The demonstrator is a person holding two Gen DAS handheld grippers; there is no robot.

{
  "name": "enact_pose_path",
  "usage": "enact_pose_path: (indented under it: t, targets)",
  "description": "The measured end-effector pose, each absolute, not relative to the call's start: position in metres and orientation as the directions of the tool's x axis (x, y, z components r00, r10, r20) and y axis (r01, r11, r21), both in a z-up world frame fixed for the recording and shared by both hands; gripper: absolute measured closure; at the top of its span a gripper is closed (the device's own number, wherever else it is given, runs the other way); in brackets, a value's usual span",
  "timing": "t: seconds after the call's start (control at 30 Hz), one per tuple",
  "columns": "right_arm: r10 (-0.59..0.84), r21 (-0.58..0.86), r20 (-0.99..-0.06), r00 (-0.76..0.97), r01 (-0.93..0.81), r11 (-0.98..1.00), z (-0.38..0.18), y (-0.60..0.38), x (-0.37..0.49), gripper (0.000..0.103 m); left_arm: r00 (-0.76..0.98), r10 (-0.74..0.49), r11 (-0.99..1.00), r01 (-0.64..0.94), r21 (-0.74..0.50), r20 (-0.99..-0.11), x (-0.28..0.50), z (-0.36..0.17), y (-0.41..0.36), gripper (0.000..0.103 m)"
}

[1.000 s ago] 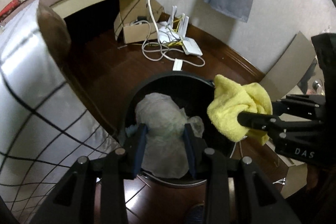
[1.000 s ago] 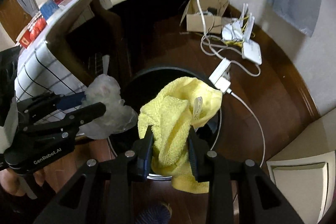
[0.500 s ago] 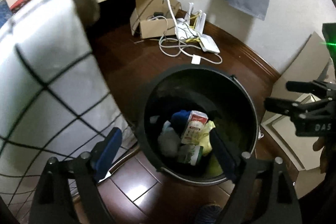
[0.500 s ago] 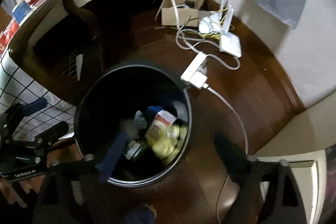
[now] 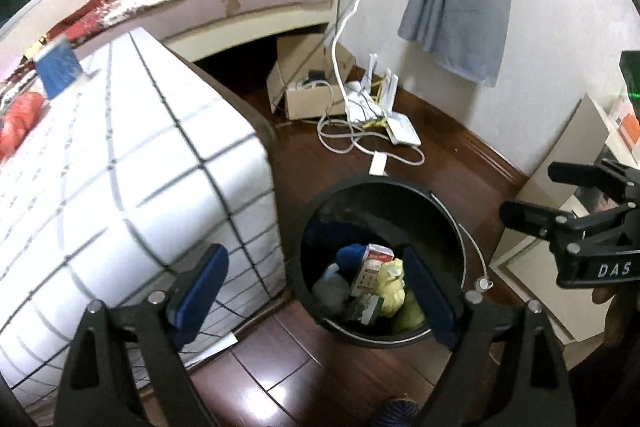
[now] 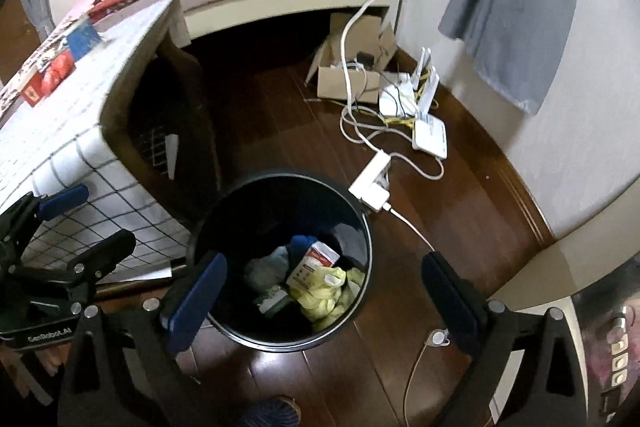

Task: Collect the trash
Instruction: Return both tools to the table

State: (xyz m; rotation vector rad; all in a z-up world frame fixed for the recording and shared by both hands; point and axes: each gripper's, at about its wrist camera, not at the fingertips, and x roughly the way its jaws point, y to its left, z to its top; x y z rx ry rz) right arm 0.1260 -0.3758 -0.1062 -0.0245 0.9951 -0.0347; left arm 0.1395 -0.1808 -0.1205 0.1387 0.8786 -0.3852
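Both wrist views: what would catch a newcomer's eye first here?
The black trash bin on the dark wood floor, with a yellow cloth and a small carton among the rubbish in it. The left gripper and right gripper hang wide open above it, holding nothing. Behind the bin, white cables tangle beside a cardboard box.

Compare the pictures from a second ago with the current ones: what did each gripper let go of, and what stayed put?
The left gripper released the crumpled plastic bag, the right gripper the yellow cloth; both now lie in the black bin. Both jaws stand open and empty, pulled back above it. Bin, cables and cardboard box stayed put.
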Motion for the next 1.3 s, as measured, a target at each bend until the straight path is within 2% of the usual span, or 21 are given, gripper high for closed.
enact_pose_path:
  t: [0.57, 1.3]
  targets:
    - [-0.002, -0.094, -0.763, 0.646, -0.109, 0.99, -0.049, -0.289, 0.11, 0.003, 0.691, -0.194, 0.968, 0.251, -0.021, -0.697, 0.116, -0.071, -0.104, 0.013]
    - [0.136, -0.096, -0.729, 0.671, -0.296, 0.95, -0.021, -0.171, 0.121, 0.003, 0.773, -0.034, 0.999, 0.02, -0.028, -0.634, 0.095, -0.041, 0.02, 0.011]
